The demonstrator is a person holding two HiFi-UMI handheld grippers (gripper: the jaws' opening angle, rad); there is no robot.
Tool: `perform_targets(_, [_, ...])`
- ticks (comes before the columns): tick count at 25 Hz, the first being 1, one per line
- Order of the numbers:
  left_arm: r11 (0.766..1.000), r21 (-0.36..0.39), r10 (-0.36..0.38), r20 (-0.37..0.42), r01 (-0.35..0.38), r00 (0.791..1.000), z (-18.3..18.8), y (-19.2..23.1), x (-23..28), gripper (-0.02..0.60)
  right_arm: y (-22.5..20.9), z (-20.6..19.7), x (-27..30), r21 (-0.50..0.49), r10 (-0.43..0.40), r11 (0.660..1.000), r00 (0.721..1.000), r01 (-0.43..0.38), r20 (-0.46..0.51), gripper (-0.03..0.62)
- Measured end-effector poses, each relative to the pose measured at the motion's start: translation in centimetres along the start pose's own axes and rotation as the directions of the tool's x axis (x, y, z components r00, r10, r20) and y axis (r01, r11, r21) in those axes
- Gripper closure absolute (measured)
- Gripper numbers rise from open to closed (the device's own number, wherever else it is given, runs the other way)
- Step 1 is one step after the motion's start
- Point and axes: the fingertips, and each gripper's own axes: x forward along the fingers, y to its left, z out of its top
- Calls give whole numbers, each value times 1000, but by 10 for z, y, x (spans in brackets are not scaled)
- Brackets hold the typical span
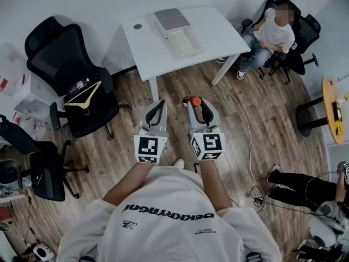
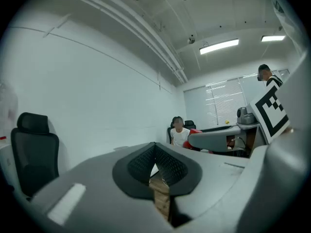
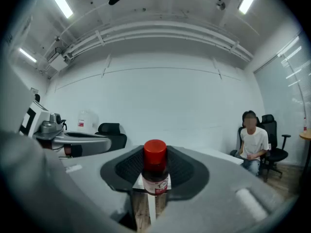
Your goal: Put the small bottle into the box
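Note:
The small bottle point(image 1: 197, 106), dark with a red cap, stands upright between the jaws of my right gripper point(image 1: 196, 102), which is shut on it. In the right gripper view the bottle point(image 3: 155, 173) fills the middle, its red cap above the black pads point(image 3: 187, 168). My left gripper point(image 1: 159, 105) is level beside the right one, shut, its tips meeting with nothing between them point(image 2: 155, 146). The box point(image 1: 183, 42), a shallow white tray with a grey lid behind it, lies on the white table point(image 1: 218, 31) ahead of both grippers. Both grippers hang above the wooden floor, short of the table.
Black office chairs point(image 1: 65, 64) stand at the left, one with a wooden hanger point(image 1: 82, 98) on its seat. A person sits on a chair point(image 1: 270, 34) at the table's right end. A cable point(image 1: 248, 141) runs over the floor; a round wooden table point(image 1: 330, 108) is at the right edge.

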Motion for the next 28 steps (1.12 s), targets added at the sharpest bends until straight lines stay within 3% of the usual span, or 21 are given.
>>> perform_targets(28, [1000,12,26,-16,-26,1000,-11,-62,41,580,-77,-8,-18,30,29,999,999,-31,38,456])
